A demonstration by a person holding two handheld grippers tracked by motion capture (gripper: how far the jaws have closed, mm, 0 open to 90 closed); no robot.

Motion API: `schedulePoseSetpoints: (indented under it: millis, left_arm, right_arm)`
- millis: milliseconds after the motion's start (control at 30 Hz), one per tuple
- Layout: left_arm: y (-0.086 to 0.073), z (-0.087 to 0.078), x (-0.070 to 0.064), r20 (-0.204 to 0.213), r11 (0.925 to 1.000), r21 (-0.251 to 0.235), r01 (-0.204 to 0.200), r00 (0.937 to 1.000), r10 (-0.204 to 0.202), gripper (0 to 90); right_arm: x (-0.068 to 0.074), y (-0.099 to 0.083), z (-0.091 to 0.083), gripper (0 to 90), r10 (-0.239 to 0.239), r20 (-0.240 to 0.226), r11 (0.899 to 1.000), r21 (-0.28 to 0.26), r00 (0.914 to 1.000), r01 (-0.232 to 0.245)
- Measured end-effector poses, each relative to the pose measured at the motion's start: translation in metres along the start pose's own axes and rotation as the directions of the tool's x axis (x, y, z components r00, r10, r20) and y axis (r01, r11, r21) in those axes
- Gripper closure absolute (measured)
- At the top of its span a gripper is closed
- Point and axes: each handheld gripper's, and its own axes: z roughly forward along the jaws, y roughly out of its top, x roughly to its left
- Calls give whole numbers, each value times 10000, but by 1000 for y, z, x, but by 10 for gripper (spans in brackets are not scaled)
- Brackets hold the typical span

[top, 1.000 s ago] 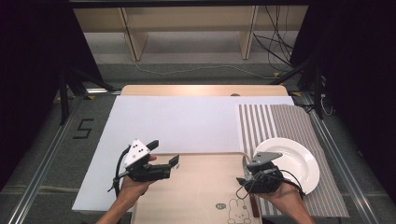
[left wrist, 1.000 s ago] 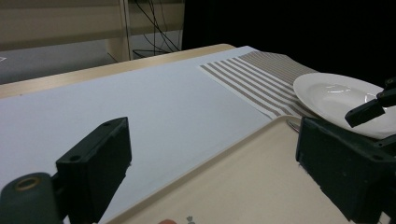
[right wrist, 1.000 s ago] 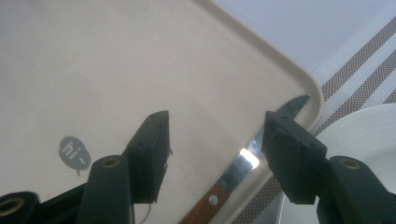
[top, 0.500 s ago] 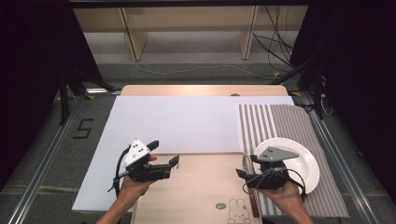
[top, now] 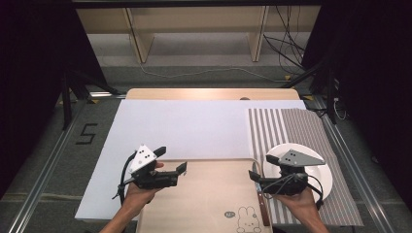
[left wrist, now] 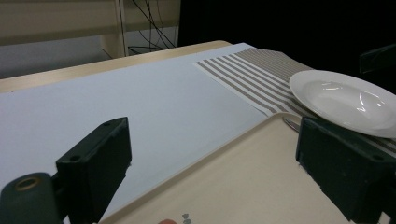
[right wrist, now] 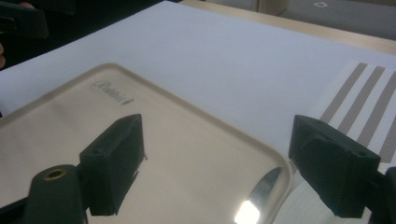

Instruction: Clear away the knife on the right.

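Dim room, dark on both sides, brightest over the middle. Grey floor (top: 53, 160) all around, with a painted number 5 (top: 85, 133) at the left. Metal rails (top: 34, 196) running along both sides of a pale wooden table (top: 209, 93), its far edge lit warmly. White sheet (top: 189, 128) spread over most of the tabletop. Beyond the table, light wooden shelving (top: 194, 24) on upright legs, standing on the grey floor. Black cables (top: 286, 48) hanging and coiling at the far right, a thin pale cable (top: 194, 74) trailing across the floor beneath the shelving. Black stand legs (top: 77, 80) at the left, more at the right (top: 316, 73).
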Motion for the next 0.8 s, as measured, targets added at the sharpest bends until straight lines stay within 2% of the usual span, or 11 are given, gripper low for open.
schedulePoseSetpoints:
  millis: [200,400,800]
  left_arm:
    - [0,0,0,38,10000,36,-39,10000,39,104]
    - [0,0,0,65,10000,43,-25,10000,25,104]
    - [0,-1,0,34,9999,14,109,9999,-109,104]
  right_arm:
    - [-2,1,-4,163,-76,-51,9992,-393,10000,74]
    - [-4,2,-12,131,-139,-112,9940,-1082,9998,126]
    - [-9,2,-21,104,-16,-159,9895,-1444,9999,-7]
